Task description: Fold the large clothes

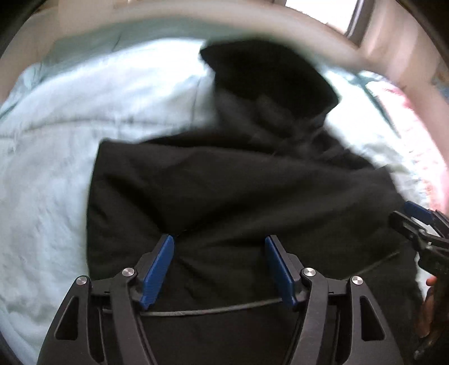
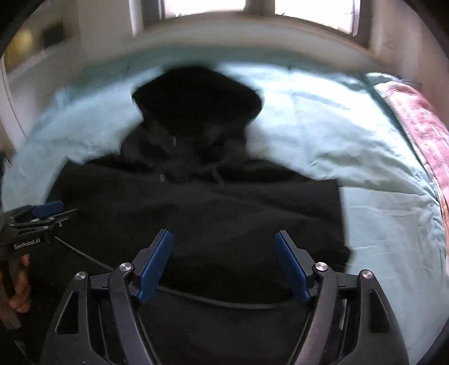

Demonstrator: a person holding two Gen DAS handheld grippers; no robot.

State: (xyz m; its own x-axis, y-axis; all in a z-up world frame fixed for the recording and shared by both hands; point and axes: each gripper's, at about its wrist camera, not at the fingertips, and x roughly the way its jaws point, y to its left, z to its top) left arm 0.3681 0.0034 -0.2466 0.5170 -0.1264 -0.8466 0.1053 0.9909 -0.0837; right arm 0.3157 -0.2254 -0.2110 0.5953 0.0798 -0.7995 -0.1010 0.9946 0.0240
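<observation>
A black hoodie (image 1: 238, 196) lies on the pale blue bed cover (image 1: 56, 140), hood at the far end, its body bunched and partly folded. It shows the same way in the right wrist view (image 2: 196, 202), with its hood (image 2: 196, 95) at the back. My left gripper (image 1: 219, 241) is open and empty, hovering over the hoodie's near part. My right gripper (image 2: 223, 238) is open and empty over the hoodie too. The right gripper shows at the right edge of the left wrist view (image 1: 418, 224), and the left gripper at the left edge of the right wrist view (image 2: 42, 216).
A pink blanket (image 2: 421, 132) lies along the bed's right side. A wall with windows (image 2: 308, 11) stands behind the bed. A thin black cable (image 2: 210, 300) runs across the hoodie's near part. The bed cover (image 2: 378, 196) lies bare right of the hoodie.
</observation>
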